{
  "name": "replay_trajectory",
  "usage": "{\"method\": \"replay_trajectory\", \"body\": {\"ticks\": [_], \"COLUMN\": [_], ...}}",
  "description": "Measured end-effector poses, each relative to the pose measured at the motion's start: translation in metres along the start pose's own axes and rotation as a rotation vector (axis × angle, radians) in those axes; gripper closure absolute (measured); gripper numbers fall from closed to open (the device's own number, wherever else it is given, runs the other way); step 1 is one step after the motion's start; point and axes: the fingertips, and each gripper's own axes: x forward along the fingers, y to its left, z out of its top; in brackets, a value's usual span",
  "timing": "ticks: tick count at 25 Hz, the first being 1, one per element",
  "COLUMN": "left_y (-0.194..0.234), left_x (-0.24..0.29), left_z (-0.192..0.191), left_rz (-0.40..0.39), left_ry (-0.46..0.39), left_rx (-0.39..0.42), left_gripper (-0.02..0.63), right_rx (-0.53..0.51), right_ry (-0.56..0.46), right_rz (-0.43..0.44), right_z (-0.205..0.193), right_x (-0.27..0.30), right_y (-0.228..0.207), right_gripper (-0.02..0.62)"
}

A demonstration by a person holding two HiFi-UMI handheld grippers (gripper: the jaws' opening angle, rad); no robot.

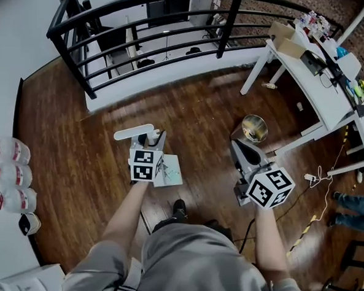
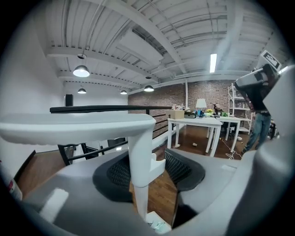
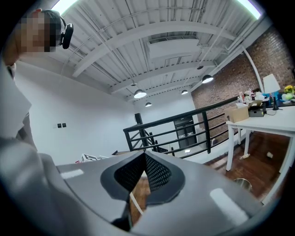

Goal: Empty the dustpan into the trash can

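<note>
Two tools are in our hands: the left hand-held gripper (image 2: 147, 162) pinches the one dustpan (image 1: 168, 172) by its handle; the right hand-held gripper (image 3: 145, 156) is pressed together, empty; one trash can (image 1: 255, 128) stands near.

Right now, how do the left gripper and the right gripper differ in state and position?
The left gripper is clamped on the white handle of the dustpan; the right gripper holds nothing visible. The left jaws stand apart around the handle; the right jaws meet at the tips. The right gripper is nearer the trash can than the left. Both point forward, above the wooden floor.
</note>
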Motion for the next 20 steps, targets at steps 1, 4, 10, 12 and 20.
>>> {"method": "replay_trajectory", "body": {"ticks": [1, 4, 10, 12, 20], "left_y": [-0.002, -0.011, -0.036, -0.048, -0.116], "left_x": [-0.003, -0.010, -0.012, -0.007, 0.032], "left_z": [0.008, 0.036, 0.101, 0.121, 0.192], "left_rz": [-0.010, -0.046, -0.112, -0.145, -0.267], "left_ry": [-0.006, -0.045, -0.146, -0.171, -0.222], "left_rx": [0.003, 0.019, 0.031, 0.032, 0.058], "left_gripper": [0.399, 0.399, 0.399, 0.399, 0.399], "right_rx": [0.001, 0.006, 0.008, 0.007, -0.001], "right_ry": [-0.005, -0.022, -0.066, -0.081, -0.149], "right_rz": [-0.001, -0.008, -0.042, -0.063, -0.168], "right_z": [0.002, 0.006, 0.021, 0.028, 0.056], "right_x": [0.000, -0.002, -0.013, -0.022, -0.070], "right_y": [-0.001, -0.004, -0.018, -0.027, -0.086], "right_gripper": [0.595, 0.595, 0.595, 0.595, 0.595]}}
